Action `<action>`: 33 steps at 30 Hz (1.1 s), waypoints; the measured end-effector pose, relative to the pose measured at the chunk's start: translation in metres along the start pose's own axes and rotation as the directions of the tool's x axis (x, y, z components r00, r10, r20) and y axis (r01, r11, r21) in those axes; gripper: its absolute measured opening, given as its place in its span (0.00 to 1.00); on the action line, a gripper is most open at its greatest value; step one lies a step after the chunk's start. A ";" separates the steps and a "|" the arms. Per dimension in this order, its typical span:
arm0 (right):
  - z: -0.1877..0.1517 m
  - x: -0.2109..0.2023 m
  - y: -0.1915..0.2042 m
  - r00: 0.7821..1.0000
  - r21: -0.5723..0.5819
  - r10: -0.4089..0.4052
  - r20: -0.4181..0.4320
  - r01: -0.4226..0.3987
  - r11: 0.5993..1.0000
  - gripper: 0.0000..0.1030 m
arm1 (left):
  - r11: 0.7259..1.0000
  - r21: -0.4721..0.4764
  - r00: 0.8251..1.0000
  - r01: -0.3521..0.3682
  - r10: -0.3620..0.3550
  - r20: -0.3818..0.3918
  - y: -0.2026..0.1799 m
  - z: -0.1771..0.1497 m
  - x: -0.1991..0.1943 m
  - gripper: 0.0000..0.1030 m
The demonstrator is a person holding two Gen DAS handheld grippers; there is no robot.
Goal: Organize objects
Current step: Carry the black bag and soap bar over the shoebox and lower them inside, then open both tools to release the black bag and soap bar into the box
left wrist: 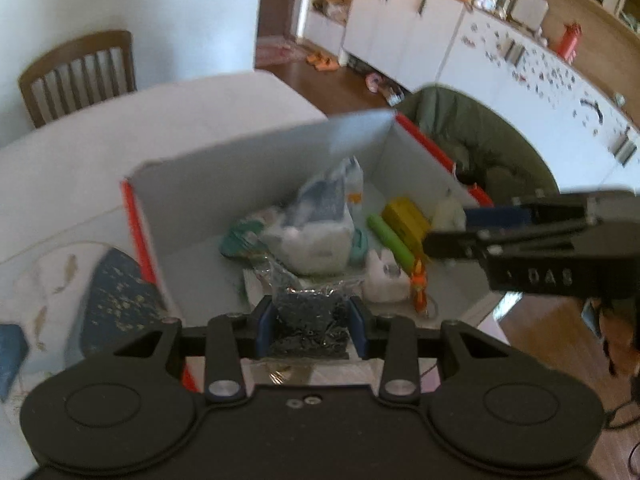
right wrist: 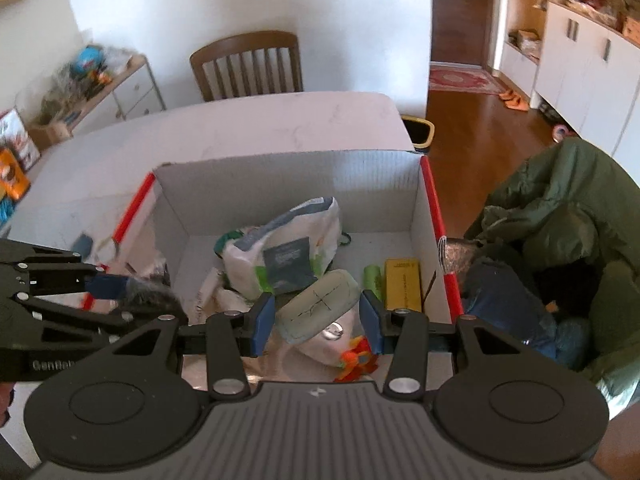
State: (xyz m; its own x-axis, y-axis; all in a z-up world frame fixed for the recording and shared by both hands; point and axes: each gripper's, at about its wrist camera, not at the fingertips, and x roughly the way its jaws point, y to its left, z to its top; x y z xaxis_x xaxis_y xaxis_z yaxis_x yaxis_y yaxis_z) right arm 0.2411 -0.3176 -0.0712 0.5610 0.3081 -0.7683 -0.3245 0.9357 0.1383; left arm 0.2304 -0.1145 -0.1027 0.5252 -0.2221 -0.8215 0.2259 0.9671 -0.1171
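Left wrist view: the left claw is clamped on a clear bag of dark bits over the near edge of the box. Right wrist view: the right claw is spread wide, ungripping, above a grey-green pouch inside the box on the table.
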 end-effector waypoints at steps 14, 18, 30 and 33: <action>0.005 0.051 -0.008 0.996 -0.042 -0.011 -0.087 0.007 0.999 0.44 | 1.000 0.017 0.997 -0.024 0.025 -0.078 -0.012 0.000 0.041 0.36; 0.006 0.061 -0.005 0.994 -0.042 -0.007 -0.106 0.003 0.999 0.44 | 1.000 0.018 0.996 -0.024 0.026 -0.091 -0.014 0.001 0.047 0.36; 0.007 0.078 -0.008 0.988 -0.012 -0.007 -0.155 0.005 1.000 0.44 | 0.999 0.027 0.991 -0.039 0.042 -0.127 -0.016 0.004 0.060 0.36; 0.007 0.077 -0.009 0.989 -0.007 -0.005 -0.150 0.004 1.000 0.45 | 0.999 0.029 0.992 -0.035 0.039 -0.123 -0.017 0.005 0.061 0.36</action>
State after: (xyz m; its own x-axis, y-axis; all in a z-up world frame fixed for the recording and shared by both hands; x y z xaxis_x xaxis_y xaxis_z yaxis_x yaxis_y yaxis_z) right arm 0.2928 -0.3014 -0.1275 0.4419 0.2742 -0.8541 -0.3275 0.9357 0.1309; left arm 0.2623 -0.1452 -0.1481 0.4289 -0.1677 -0.8877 0.2308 0.9703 -0.0718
